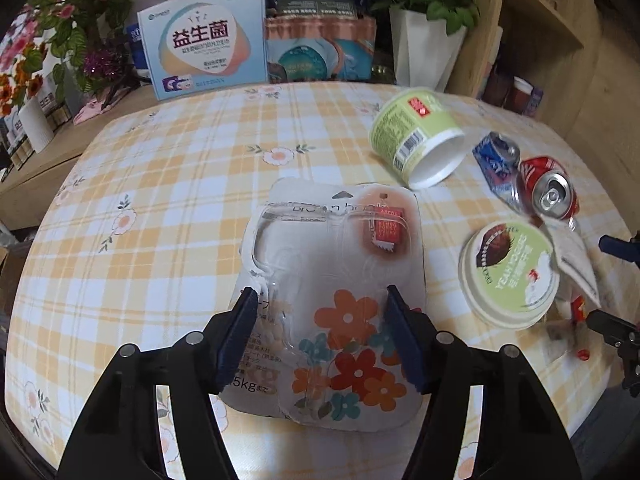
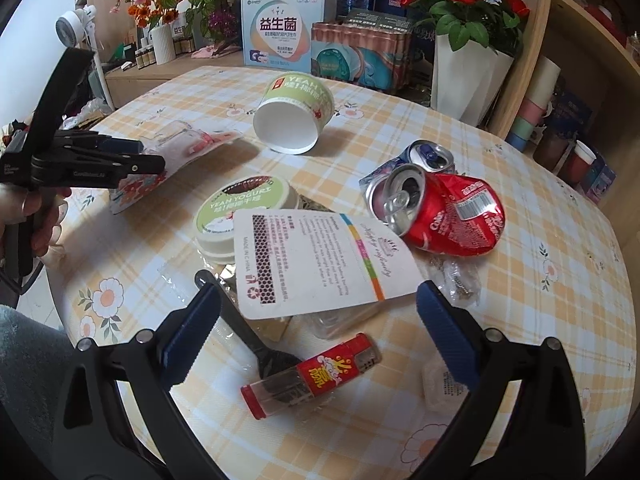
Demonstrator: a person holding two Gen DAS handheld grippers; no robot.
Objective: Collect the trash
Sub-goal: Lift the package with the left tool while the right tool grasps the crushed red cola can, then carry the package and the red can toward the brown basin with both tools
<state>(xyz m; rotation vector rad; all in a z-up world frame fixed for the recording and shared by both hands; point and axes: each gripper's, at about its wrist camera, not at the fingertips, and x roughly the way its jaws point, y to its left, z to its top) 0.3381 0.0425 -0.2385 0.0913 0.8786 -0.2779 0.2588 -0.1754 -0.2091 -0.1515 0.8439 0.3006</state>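
I read "益生菌" on the blue box [image 2: 277,28] at twelve o'clock. The green lid [image 2: 243,208] says "YEAH YOGURT"; the tipped cup [image 2: 298,106] shows "YEAH". The white card [image 2: 320,256] at six o'clock carries "MADE IN CHINA". On the floral blister pack [image 1: 332,300] I make out "5kg".

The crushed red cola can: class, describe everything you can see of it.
The crushed red cola can is dented aluminium, lying on its side on the checked tablecloth. Its silver top, tab opened, faces the crushed blue can it presses against. A barcode and white print show. Neither gripper touches it.
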